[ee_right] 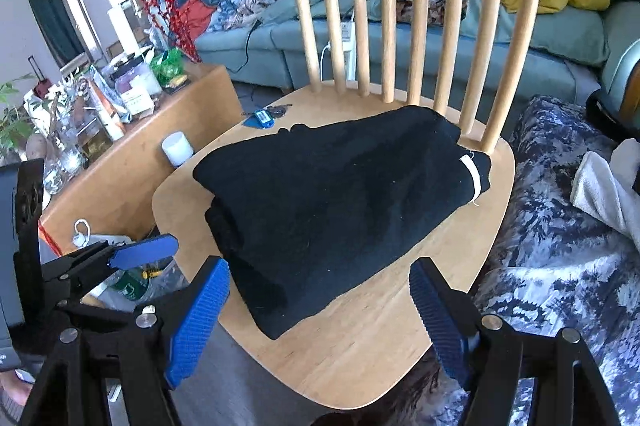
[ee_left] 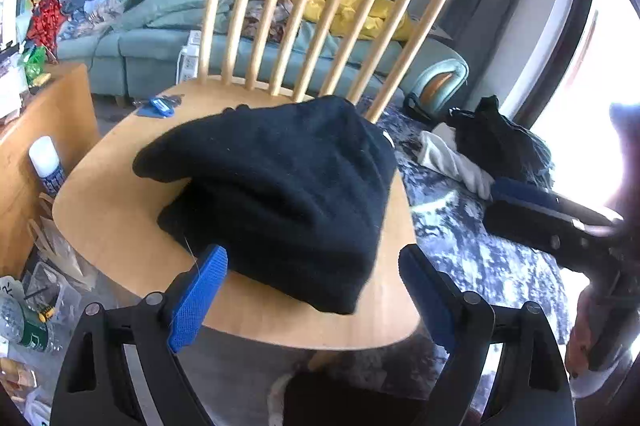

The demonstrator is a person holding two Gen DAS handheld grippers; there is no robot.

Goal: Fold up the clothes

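Here, folded black garment on chair, white tag only in right view; both hand-held grippers wide, empty.

The folded black garment fills most of my chair seat, leaving bare wood along the front edge and at the front right corner where I could pass. The spindle back walls off the rear edge. A wooden cabinet crowds the left edge; a patterned bed flanks the right.
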